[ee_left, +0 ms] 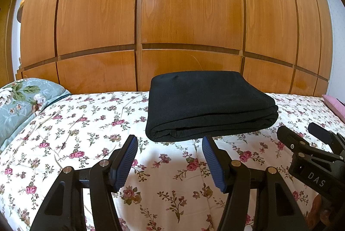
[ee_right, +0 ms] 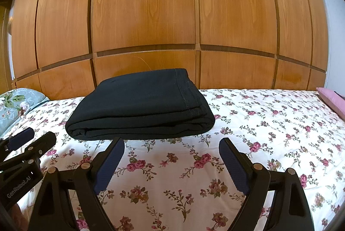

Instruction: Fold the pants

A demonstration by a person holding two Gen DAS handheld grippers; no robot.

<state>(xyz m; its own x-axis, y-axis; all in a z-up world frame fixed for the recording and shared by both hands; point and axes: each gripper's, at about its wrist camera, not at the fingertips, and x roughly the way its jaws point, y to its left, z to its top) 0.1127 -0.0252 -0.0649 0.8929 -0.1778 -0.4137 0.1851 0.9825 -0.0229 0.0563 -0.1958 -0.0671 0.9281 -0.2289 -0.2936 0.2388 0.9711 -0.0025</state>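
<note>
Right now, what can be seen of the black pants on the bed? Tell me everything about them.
The black pants are a plain dark, soft-looking knit, folded into a compact rectangular stack of several layers. A rounded fold edge faces the cameras, and stitched hems line up along the right side in the right wrist view. They lie flat on the floral bedspread, near the wooden wardrobe behind. Only the bedspread touches them; the left gripper and right gripper are both open, short of the stack.
</note>
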